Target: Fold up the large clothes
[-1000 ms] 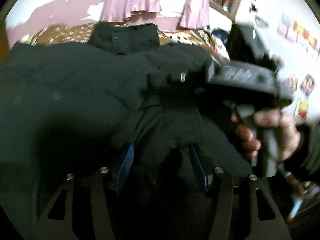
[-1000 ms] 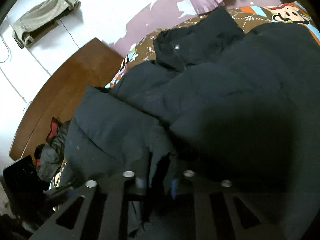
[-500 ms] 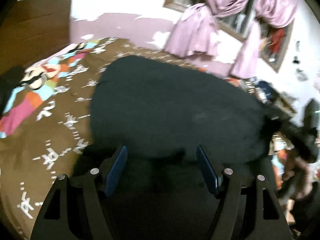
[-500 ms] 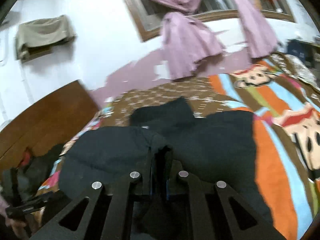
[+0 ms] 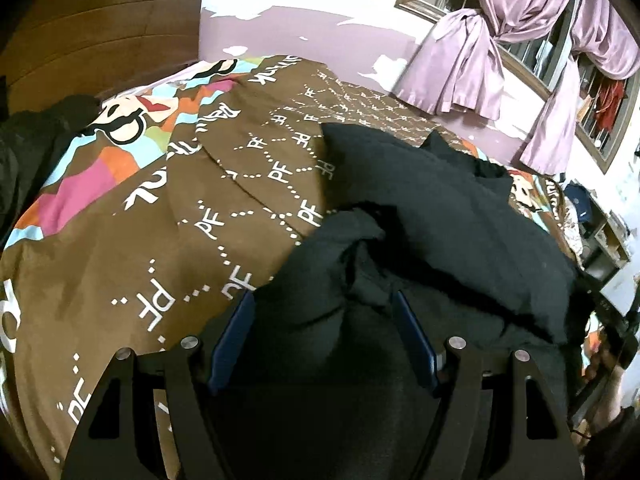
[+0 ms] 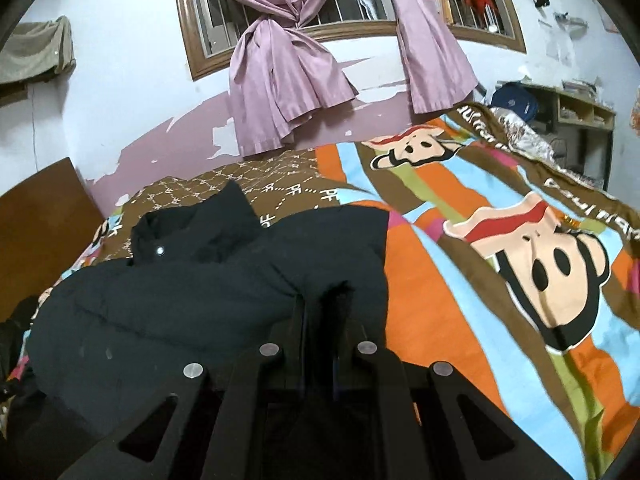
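Both tools are down low in their pictures. My left tool (image 5: 324,320) has its blue pads (image 5: 412,340) wide apart, with a thick lump of the black coat (image 5: 440,208) sitting between them, so I cannot tell if it grips. My right tool (image 6: 320,316) is squeezed nearly closed on a pinch of coat edge. The coat lies puffy on the bed (image 6: 500,280), in the middle of each picture, collar at upper left in the right view. It is fat and slippery, I think. If I pull fast, the small pinch could slide out and the fold would flop open.
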`<state>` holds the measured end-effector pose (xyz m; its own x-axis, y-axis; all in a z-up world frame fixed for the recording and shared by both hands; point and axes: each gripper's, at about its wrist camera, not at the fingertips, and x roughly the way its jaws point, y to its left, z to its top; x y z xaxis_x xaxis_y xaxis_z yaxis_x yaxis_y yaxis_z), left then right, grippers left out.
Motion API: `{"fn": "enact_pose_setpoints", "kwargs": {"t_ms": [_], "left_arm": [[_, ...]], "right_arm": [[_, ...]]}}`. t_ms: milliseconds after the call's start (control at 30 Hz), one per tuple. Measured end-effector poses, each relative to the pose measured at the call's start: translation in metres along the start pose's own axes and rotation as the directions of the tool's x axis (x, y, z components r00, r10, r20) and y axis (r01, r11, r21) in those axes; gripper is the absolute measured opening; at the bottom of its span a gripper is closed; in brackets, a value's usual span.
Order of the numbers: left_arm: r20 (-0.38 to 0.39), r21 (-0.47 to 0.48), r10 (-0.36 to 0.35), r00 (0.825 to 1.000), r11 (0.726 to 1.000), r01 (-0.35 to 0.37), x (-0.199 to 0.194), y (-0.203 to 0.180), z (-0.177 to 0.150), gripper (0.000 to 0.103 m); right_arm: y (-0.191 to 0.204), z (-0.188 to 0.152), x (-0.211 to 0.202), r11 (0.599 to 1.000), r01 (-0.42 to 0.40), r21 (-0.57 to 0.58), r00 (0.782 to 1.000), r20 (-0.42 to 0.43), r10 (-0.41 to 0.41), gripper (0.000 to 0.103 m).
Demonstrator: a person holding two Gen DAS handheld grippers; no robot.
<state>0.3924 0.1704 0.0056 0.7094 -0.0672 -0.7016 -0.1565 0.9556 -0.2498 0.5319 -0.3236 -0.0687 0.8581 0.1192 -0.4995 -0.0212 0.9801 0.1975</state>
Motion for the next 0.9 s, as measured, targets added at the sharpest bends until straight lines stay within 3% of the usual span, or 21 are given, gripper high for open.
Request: {"fn": "enact_pose_setpoints", "kwargs": {"t_ms": [100,233,367,400,467,500,567,633,733,800,900], "left_arm": [[-0.019,0.064,0.038,0.999,0.997,-0.037,0.016,-0.003,0.006,0.066],[-0.142,0.067,0.054,0.988,0.997,-0.045,0.055,0.004,0.013,0.066],[-0.165,-0.071,-0.038,0.985,0.997,0.026,0.07,0.034,0.01,0.067],[-0.157,-0.092,-0.052,0.986,0.995,0.037,0.069,0.039,0.01,0.067],[-0.15,-0.11,-0.062,0.987,0.993,0.045,0.068,0.043,0.009,0.067],[-0.149,-0.111,-0.061,0.987,0.993,0.044,0.066,0.043,0.009,0.067],[-0.1,-0.12,-0.025,0.995,0.993,0.013,0.05,0.042,0.008,0.067],[0.012,-0.099,0.005,1.0,0.995,-0.004,0.023,0.035,0.01,0.067],[0.161,0.01,-0.038,0.986,0.999,0.037,-0.006,0.008,0.018,0.067],[0.178,0.124,-0.106,0.978,0.989,0.084,-0.006,-0.021,0.031,0.067],[0.123,0.213,-0.221,0.967,0.958,0.192,0.012,-0.057,0.047,0.067]], "right_arm": [[0.003,0.001,0.008,0.998,0.047,-0.051,0.999,-0.004,-0.048,0.008],[-0.005,-0.009,0.027,0.997,0.063,-0.046,0.996,-0.061,-0.066,0.009],[-0.01,-0.015,0.04,0.998,0.05,-0.039,0.991,-0.123,-0.054,0.016],[-0.012,-0.015,0.039,0.999,0.042,-0.03,0.991,-0.122,-0.046,0.021],[-0.016,-0.013,0.028,0.998,0.066,-0.009,0.992,-0.103,-0.067,0.046],[-0.018,-0.011,0.018,0.996,0.091,0.003,0.993,-0.075,-0.091,0.065],[-0.016,-0.006,0.0,0.994,0.105,0.013,0.994,-0.001,-0.105,0.07],[-0.002,0.004,-0.011,0.993,0.112,-0.036,0.993,0.05,-0.11,0.073],[0.025,0.018,-0.015,0.992,0.052,-0.111,0.996,0.084,-0.043,0.08],[0.048,0.021,-0.014,0.982,0.002,-0.187,0.996,0.085,0.014,0.088],[0.076,0.015,0.002,0.946,-0.12,-0.302,0.992,0.004,0.127,0.088]]}}
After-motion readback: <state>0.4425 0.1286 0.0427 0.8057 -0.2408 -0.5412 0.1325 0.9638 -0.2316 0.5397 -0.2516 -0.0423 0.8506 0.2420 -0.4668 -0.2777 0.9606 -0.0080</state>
